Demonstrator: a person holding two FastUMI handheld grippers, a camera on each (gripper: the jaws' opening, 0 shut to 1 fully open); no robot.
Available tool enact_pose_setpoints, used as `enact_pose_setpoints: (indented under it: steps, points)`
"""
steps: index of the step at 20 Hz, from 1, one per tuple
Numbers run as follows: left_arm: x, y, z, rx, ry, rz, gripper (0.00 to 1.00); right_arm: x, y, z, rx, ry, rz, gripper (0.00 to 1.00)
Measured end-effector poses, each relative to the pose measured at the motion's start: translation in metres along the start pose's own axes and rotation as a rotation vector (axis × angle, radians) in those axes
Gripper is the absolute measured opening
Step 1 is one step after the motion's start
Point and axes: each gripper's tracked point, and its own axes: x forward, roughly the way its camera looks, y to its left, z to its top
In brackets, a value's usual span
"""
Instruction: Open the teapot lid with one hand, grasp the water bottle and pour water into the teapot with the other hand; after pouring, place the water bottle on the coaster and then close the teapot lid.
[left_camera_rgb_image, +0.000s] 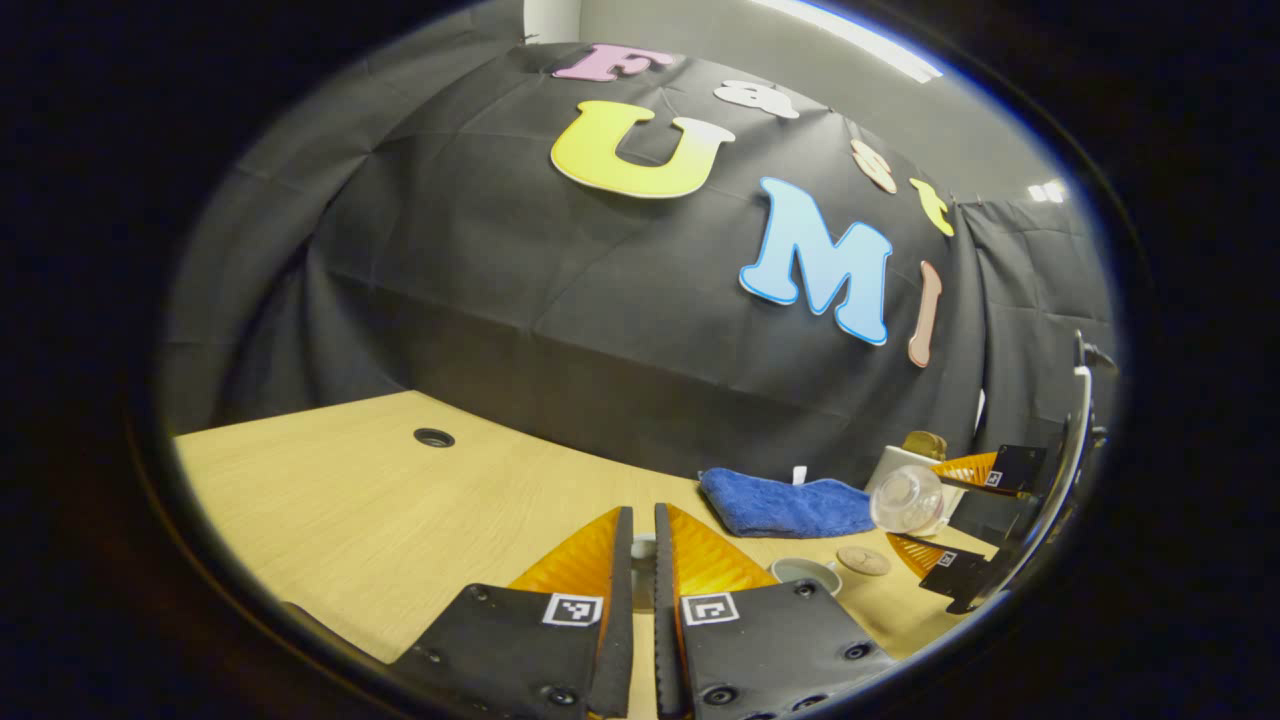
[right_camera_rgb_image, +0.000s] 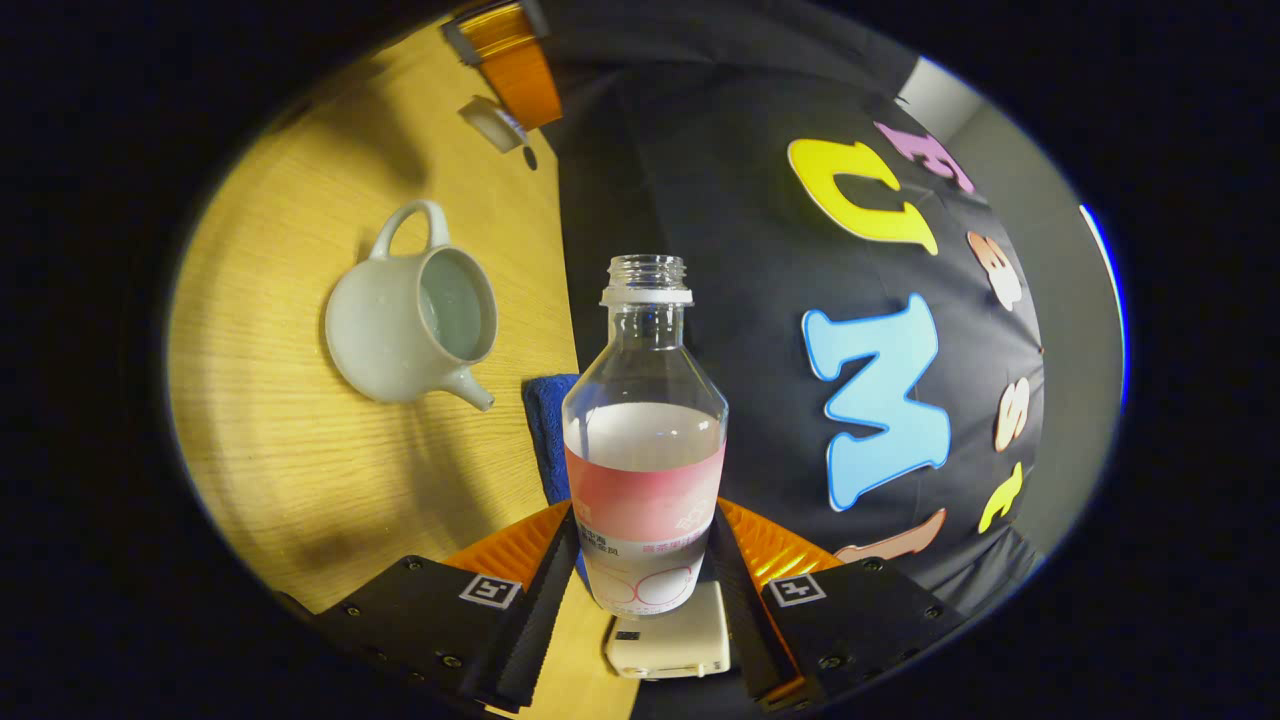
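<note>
Sideways, right gripper (right_camera_rgb_image: 640, 560) clamps water bottle (right_camera_rgb_image: 645, 450) — teapot (right_camera_rgb_image: 400, 330) lidless.

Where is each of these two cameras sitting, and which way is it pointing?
Left gripper view: rides on the left gripper, low over the table, facing the booth wall; its own fingers pinch the teapot lid.
Right gripper view: rides on the right gripper, rolled sideways, looking along the held water bottle towards the open teapot.
Shared: teapot, water bottle, blue cloth.

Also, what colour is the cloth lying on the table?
Blue; the cloth shows best in the left gripper view.
</note>
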Motion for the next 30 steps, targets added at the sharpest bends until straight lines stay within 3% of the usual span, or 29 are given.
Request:
enact_pose_setpoints:
  steps: [6,12,17,26,30]
  points:
    - [0.000,-0.003,-0.001,-0.003,0.006,-0.005,0.16,0.012,0.005,-0.022,0.355,0.043,0.061,0.75]
    - [-0.003,-0.016,0.002,0.012,0.003,-0.027,0.16,0.031,-0.005,-0.048,0.715,0.053,0.050,0.75]
    - [-0.003,-0.020,-0.003,0.024,0.013,-0.035,0.15,0.044,-0.004,-0.056,0.894,0.050,0.035,0.75]
    - [-0.003,-0.021,-0.005,0.032,0.022,-0.038,0.15,0.066,0.017,-0.083,1.268,0.117,0.108,0.75]
    - [-0.001,-0.025,-0.010,0.033,0.036,-0.046,0.16,0.067,0.019,-0.089,1.336,0.134,0.112,0.75]
